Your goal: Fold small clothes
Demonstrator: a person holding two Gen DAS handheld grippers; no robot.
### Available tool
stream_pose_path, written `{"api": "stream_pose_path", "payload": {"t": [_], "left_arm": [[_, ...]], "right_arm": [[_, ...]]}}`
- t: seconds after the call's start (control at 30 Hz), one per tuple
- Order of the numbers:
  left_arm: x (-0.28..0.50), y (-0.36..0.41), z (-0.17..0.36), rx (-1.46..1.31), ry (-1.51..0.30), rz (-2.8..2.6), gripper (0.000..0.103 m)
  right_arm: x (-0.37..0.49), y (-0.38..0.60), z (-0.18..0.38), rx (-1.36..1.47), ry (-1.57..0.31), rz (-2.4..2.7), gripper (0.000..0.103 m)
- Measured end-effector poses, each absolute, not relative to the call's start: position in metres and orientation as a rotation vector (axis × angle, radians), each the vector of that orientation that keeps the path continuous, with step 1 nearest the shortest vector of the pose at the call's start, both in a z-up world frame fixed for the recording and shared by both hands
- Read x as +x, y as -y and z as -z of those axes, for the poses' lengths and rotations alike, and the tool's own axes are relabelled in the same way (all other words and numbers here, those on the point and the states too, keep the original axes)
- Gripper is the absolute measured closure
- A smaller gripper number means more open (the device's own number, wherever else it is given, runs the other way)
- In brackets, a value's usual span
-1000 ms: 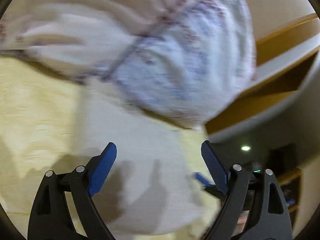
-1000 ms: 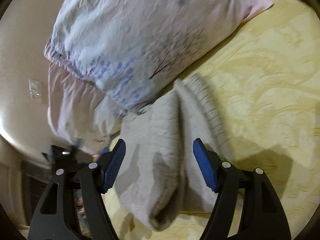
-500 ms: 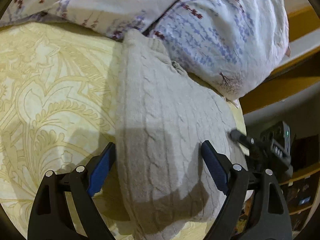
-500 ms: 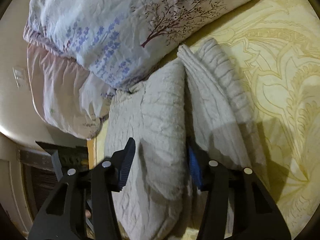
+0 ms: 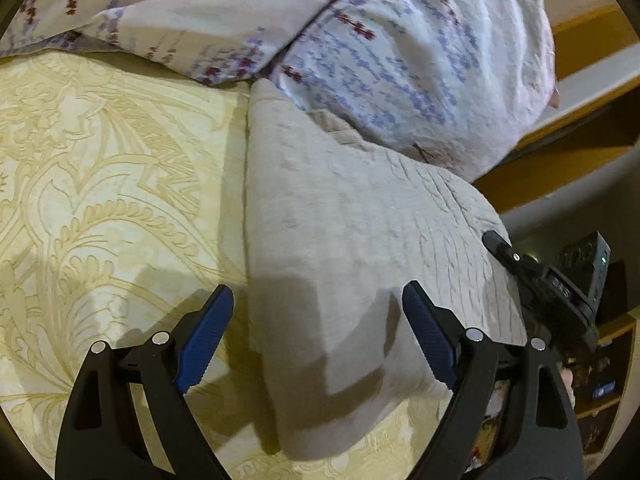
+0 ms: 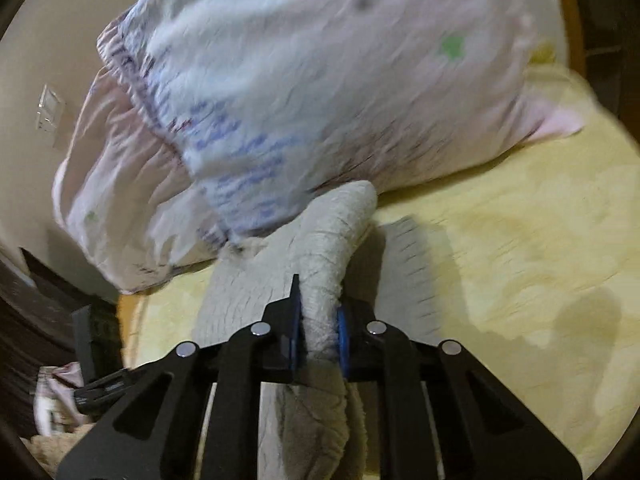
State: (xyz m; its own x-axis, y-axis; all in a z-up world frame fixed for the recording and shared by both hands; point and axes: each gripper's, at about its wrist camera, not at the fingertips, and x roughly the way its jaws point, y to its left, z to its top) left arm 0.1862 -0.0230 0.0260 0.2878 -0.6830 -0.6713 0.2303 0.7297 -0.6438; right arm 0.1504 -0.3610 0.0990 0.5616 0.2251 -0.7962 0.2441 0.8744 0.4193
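Note:
A beige cable-knit sweater (image 5: 352, 240) lies folded on the yellow patterned bedspread (image 5: 100, 184), its far end against the pillows. My left gripper (image 5: 318, 340) is open and empty, its blue pads hovering over the sweater's near end. My right gripper (image 6: 318, 336) is shut on a raised fold of the sweater (image 6: 332, 248), lifting it off the bedspread (image 6: 520, 240). The right gripper's black body (image 5: 560, 292) shows at the sweater's right edge in the left wrist view.
Floral pillows (image 5: 420, 52) lie against the sweater's far end; they fill the upper part of the right wrist view (image 6: 320, 80). The bed's edge and a wooden frame (image 5: 560, 148) are on the right, with dark shelves beyond.
My right gripper closed on a fold of the sweater and lifted it. My left gripper stayed open, holding near the same spot over the sweater's near end.

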Motion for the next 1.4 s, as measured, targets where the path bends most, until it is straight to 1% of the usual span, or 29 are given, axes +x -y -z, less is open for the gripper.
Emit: {"api": "stream_pose_path", "payload": {"t": [0.07,0.13,0.2,0.23,0.27,0.3,0.33,0.37,0.53,0.6,0.63,0.67,0.7,0.73,0.77,0.8,0.9,0.97,1.03,1.1,1.17,1.2,1.23,1.27,1.3,1.33,1.37,1.4], "left_arm": [[0.183,0.027,-0.026,-0.454,-1.127,0.671,0.016],[0.179,0.032,-0.025,-0.443,-1.139,0.701,0.016],[0.175,0.038,-0.024,-0.417,-1.159,0.734,0.017],[0.173,0.04,-0.025,-0.409,-1.161,0.745,0.017],[0.171,0.04,-0.026,-0.405,-1.159,0.755,0.017],[0.17,0.04,-0.027,-0.404,-1.157,0.762,0.017],[0.168,0.04,-0.026,-0.405,-1.157,0.769,0.017],[0.166,0.039,-0.026,-0.41,-1.163,0.773,0.017],[0.157,0.034,-0.02,-0.454,-1.192,0.788,0.018],[0.152,0.03,-0.017,-0.455,-1.205,0.787,0.023],[0.15,0.029,-0.015,-0.456,-1.214,0.788,0.025],[0.149,0.029,-0.016,-0.455,-1.22,0.788,0.03],[0.147,0.029,-0.017,-0.451,-1.228,0.786,0.034],[0.146,0.029,-0.017,-0.447,-1.236,0.791,0.038],[0.145,0.029,-0.017,-0.448,-1.242,0.793,0.045],[0.144,0.028,-0.017,-0.455,-1.25,0.798,0.053],[0.143,0.025,-0.017,-0.466,-1.261,0.807,0.062],[0.141,0.024,-0.019,-0.457,-1.264,0.82,0.064],[0.14,0.027,-0.017,-0.439,-1.273,0.826,0.065],[0.138,0.031,-0.014,-0.42,-1.287,0.828,0.066],[0.135,0.027,-0.012,-0.411,-1.303,0.826,0.066],[0.136,0.027,-0.012,-0.412,-1.304,0.829,0.066],[0.138,0.028,-0.014,-0.417,-1.304,0.836,0.066],[0.139,0.027,-0.018,-0.426,-1.294,0.848,0.066],[0.141,0.024,-0.023,-0.437,-1.279,0.854,0.061],[0.144,0.021,-0.027,-0.456,-1.266,0.861,0.055],[0.15,0.016,-0.032,-0.496,-1.241,0.869,0.037],[0.154,0.012,-0.036,-0.524,-1.214,0.866,0.027]], "right_arm": [[0.149,0.371,-0.087,0.509,-1.029,0.057,0.089],[0.152,0.375,-0.062,0.474,-1.114,0.092,0.088],[0.152,0.377,-0.053,0.495,-1.131,0.092,0.084],[0.151,0.38,-0.056,0.522,-1.123,0.093,0.078],[0.149,0.382,-0.059,0.542,-1.115,0.092,0.07],[0.145,0.386,-0.065,0.573,-1.098,0.08,0.066],[0.139,0.389,-0.07,0.603,-1.085,0.062,0.056],[0.134,0.391,-0.072,0.618,-1.082,0.048,0.051],[0.092,0.396,-0.076,0.697,-1.092,-0.03,0.051],[0.076,0.393,-0.074,0.728,-1.094,-0.046,0.051],[0.073,0.389,-0.072,0.736,-1.095,-0.051,0.054],[0.069,0.385,-0.07,0.742,-1.096,-0.062,0.067],[0.068,0.38,-0.068,0.729,-1.102,-0.073,0.075],[0.067,0.374,-0.069,0.694,-1.107,-0.067,0.092],[0.065,0.373,-0.071,0.662,-1.102,-0.059,0.094],[0.063,0.371,-0.08,0.629,-1.058,-0.039,0.094],[0.056,0.375,-0.108,0.591,-0.929,-0.012,0.095],[0.056,0.375,-0.109,0.544,-0.942,0.018,0.095],[0.058,0.378,-0.084,0.507,-1.062,0.08,0.095],[0.054,0.383,-0.06,0.532,-1.135,0.109,0.095],[0.051,0.387,-0.056,0.583,-1.128,0.096,0.094],[0.051,0.391,-0.058,0.61,-1.129,0.078,0.092],[0.053,0.394,-0.062,0.631,-1.128,0.069,0.082],[0.053,0.397,-0.066,0.646,-1.12,0.07,0.07],[0.056,0.405,-0.074,0.674,-1.085,0.072,0.061],[0.059,0.411,-0.08,0.696,-1.048,0.071,0.046],[0.062,0.416,-0.084,0.717,-1.02,0.071,0.04],[0.071,0.423,-0.087,0.755,-0.994,0.071,0.04]]}}
